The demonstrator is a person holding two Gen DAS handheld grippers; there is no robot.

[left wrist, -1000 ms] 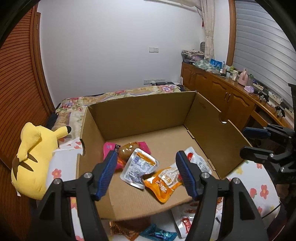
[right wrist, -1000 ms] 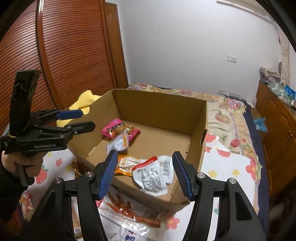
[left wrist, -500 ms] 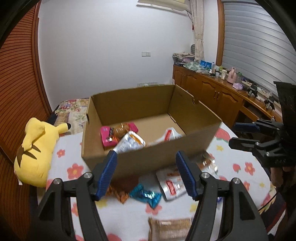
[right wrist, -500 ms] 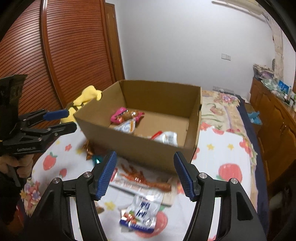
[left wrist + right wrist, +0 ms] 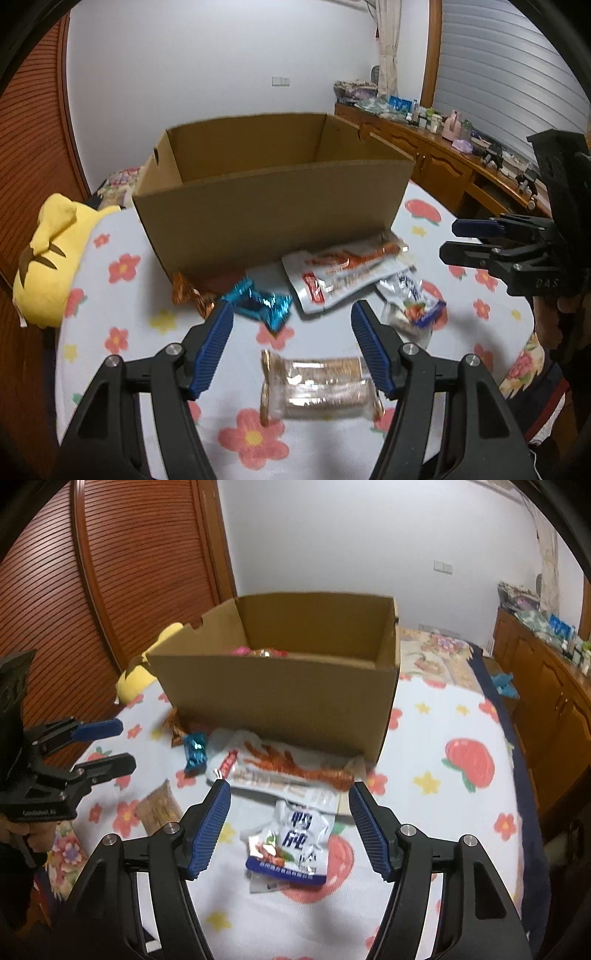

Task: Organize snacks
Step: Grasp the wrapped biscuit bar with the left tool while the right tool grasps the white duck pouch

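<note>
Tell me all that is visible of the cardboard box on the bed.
The box is plain brown corrugated cardboard, open at the top, upright on the flowered sheet. A side wall has a handle cutout. Inside, only a pink packet shows above the rim. A chicken-feet packet and an orange wrapper lie against its front base. No hand-held gripper touches it.

My box [image 5: 273, 218] is plain brown cardboard on a white sheet [image 5: 122, 306] printed with red flowers and yellow stars. In front lie a shiny blue wrapper [image 5: 258, 304], an orange one [image 5: 184, 291], a white pouch [image 5: 288, 843] edged in blue, and a clear pack [image 5: 317, 387] of tan biscuits. The plush toy [image 5: 51, 254] is yellow with brown stripes.
</note>
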